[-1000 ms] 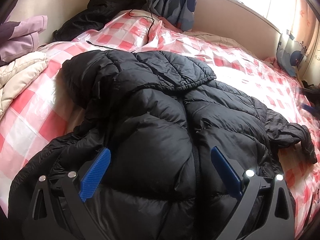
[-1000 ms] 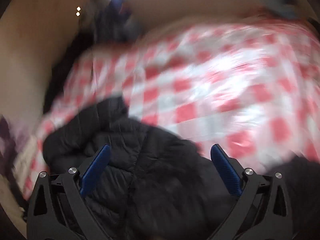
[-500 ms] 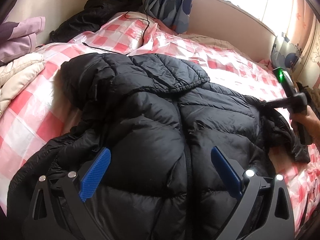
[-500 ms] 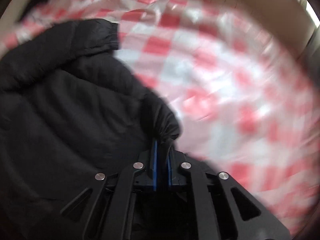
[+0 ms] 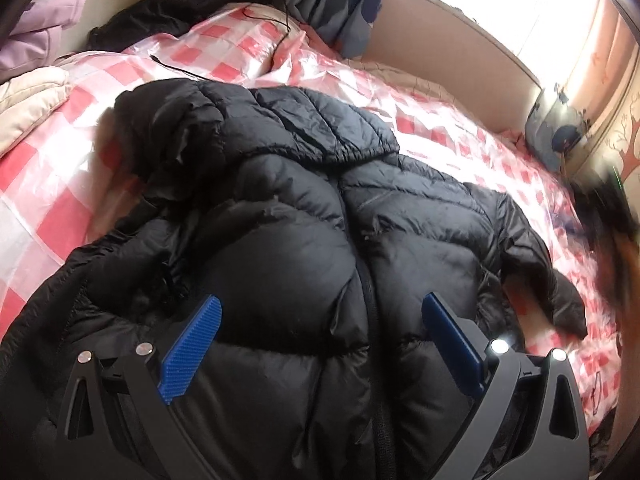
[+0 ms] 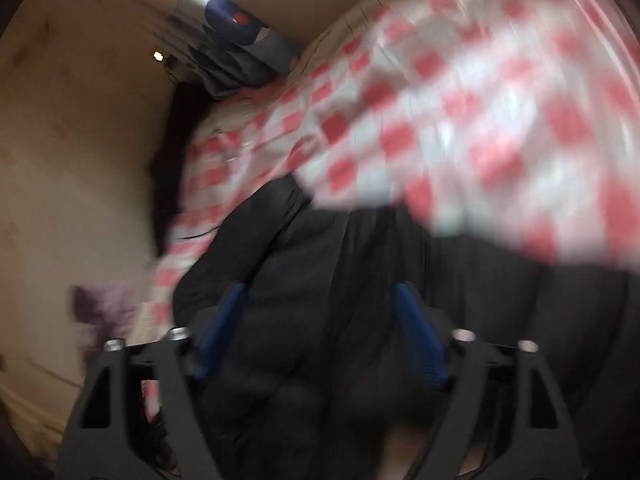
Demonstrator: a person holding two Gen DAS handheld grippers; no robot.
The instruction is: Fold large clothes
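Observation:
A large black puffer jacket (image 5: 304,240) lies spread on the bed with its hood at the far left and its right sleeve (image 5: 544,280) folded in beside the body. My left gripper (image 5: 320,332) is open and empty just above the jacket's lower front. The right wrist view is blurred by motion. My right gripper (image 6: 320,328) is open and empty over the jacket (image 6: 360,300). It shows as a dark blur (image 5: 608,208) at the right edge of the left wrist view.
The bed has a glossy pink and white checked cover (image 5: 460,128). Cream and purple folded clothes (image 5: 28,104) lie at the left. Another black garment (image 5: 192,4) lies by the wall, with a black cable (image 5: 224,20) near it. Blue curtains (image 5: 340,4) hang at the back.
My right gripper, shut on the sleeve half a second ago, has let go, opened and swung away. The sleeve now lies beside the jacket body. My left gripper has hardly moved.

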